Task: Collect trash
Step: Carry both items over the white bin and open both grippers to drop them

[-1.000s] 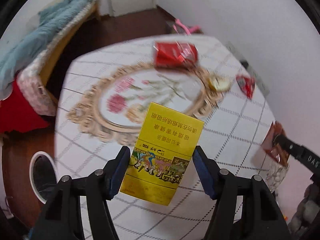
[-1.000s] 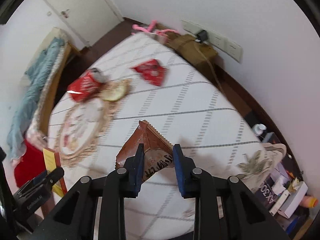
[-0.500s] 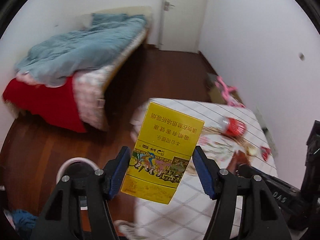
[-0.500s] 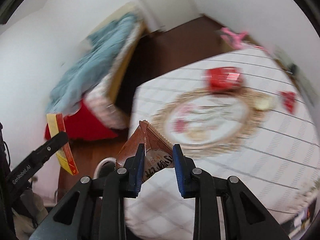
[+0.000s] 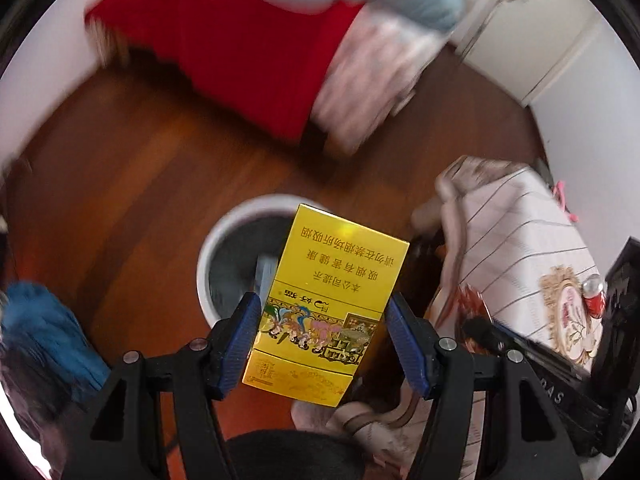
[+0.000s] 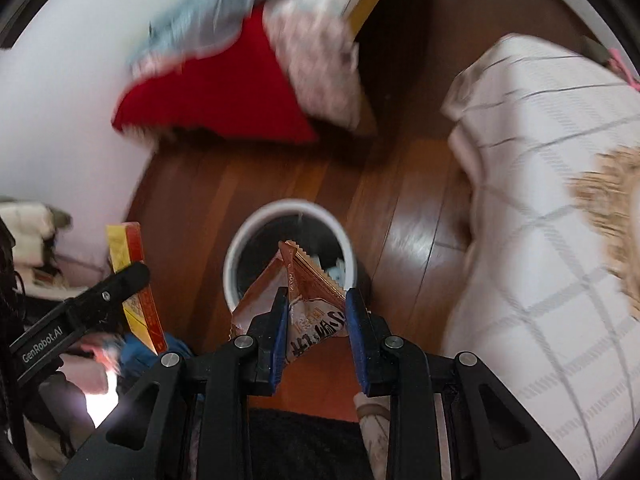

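Left gripper [image 5: 326, 336]: jaws set wide, blue pads pressed on the two long sides of a yellow printed cardboard cigarette box [image 5: 328, 300]. Box stands up out of the jaws, its far end over the near rim of a round white-rimmed waste bin [image 5: 224, 240] on the dark wooden floor [image 5: 128, 184]. Some pale litter lies inside the bin.

Right gripper [image 6: 316, 320]: jaws narrow, clamped on a crumpled brown foil snack wrapper [image 6: 304, 292]. Wrapper's peak rises beyond the pads and covers the near side of the same bin [image 6: 256, 232]. To the left of these jaws, the other gripper's black finger with the yellow box edge-on [image 6: 132, 268].

Further out: worktop under a white checked tablecloth [image 6: 540, 200] to the right of both jaws; a red drink can [image 5: 594, 298] lies on it at the far right of the left view. Beyond the bin, a bed with red and blue covers [image 5: 248, 48], blurred.

Against a second ago: both views then looked down on the worktop, with the bin only at the edge of the left view; now the bin sits directly ahead of both jaws. Grip on box and wrapper unchanged.
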`<action>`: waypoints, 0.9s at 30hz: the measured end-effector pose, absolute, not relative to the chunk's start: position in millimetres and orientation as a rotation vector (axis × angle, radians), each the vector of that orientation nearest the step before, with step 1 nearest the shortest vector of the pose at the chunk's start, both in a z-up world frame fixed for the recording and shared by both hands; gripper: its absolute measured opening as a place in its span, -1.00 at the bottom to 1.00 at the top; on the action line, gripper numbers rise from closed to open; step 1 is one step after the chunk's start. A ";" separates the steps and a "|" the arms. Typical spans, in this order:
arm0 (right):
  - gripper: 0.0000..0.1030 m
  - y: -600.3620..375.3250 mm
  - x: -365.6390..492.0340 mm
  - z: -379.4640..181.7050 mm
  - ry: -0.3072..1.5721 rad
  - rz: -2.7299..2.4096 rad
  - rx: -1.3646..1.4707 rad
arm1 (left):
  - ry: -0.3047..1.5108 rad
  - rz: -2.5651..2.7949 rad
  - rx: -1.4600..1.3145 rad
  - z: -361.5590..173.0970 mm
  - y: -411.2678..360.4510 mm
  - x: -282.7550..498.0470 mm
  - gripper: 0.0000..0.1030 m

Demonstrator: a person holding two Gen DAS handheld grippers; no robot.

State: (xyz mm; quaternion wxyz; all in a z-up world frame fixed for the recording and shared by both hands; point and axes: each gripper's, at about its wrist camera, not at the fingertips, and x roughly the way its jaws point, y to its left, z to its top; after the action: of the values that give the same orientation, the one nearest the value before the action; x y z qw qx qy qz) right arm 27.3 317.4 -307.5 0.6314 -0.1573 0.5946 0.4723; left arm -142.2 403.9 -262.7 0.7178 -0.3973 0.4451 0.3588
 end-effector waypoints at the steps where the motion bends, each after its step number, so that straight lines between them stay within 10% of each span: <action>1: -0.44 329.5 22.9 -321.8 1.381 1.076 -0.388 | 1.004 0.794 -0.918 -280.1 412.9 -147.7 0.19; 11: -0.37 402.4 6.1 -428.1 1.546 1.050 -0.593 | 1.142 0.788 -1.046 -370.7 459.3 -156.9 0.24; 17: 0.12 412.5 5.2 -450.5 1.581 1.013 -0.628 | 1.147 0.865 -1.015 -369.8 460.6 -171.5 0.91; 27: 0.69 403.6 6.5 -421.8 1.521 1.039 -0.573 | 1.130 0.976 -0.882 -352.5 439.6 -185.9 0.93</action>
State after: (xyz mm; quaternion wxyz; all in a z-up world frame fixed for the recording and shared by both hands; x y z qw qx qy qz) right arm 6.5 403.6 -421.8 0.5698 -0.2443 0.6479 0.4426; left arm -185.9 439.6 -352.5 0.6469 -0.3880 0.4969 0.4290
